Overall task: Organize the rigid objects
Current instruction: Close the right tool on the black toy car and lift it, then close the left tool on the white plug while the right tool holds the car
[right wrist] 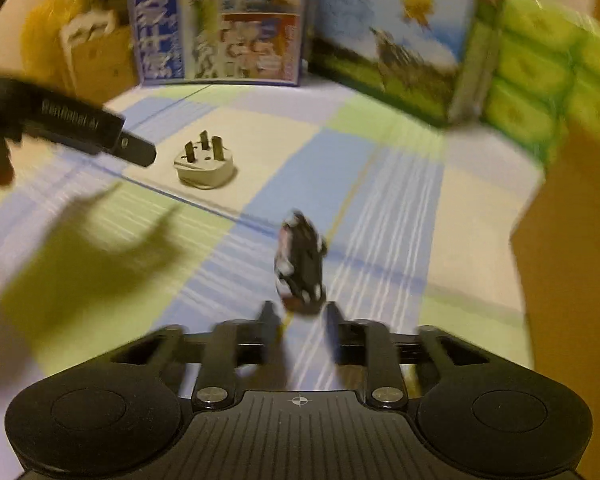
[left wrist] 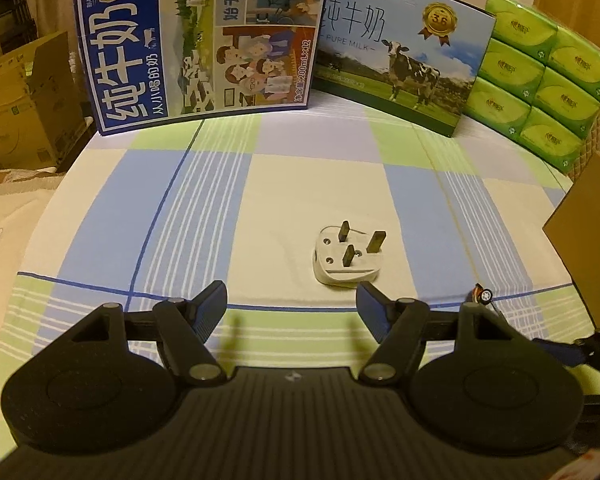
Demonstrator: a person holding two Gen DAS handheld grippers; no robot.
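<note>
Plug (left wrist: 346, 259) prongs up, toy car (right wrist: 300, 264) lengthwise ahead

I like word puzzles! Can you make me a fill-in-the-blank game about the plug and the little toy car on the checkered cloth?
1. The white plug lies with its three prongs pointing ____.
2. The milk box with the cow picture says PURE ____.
3. The tissue packs on the right are colored ____.
4. The toy car sits just in front of the ____ gripper.

Missing words: up; MILK; green; right
</note>
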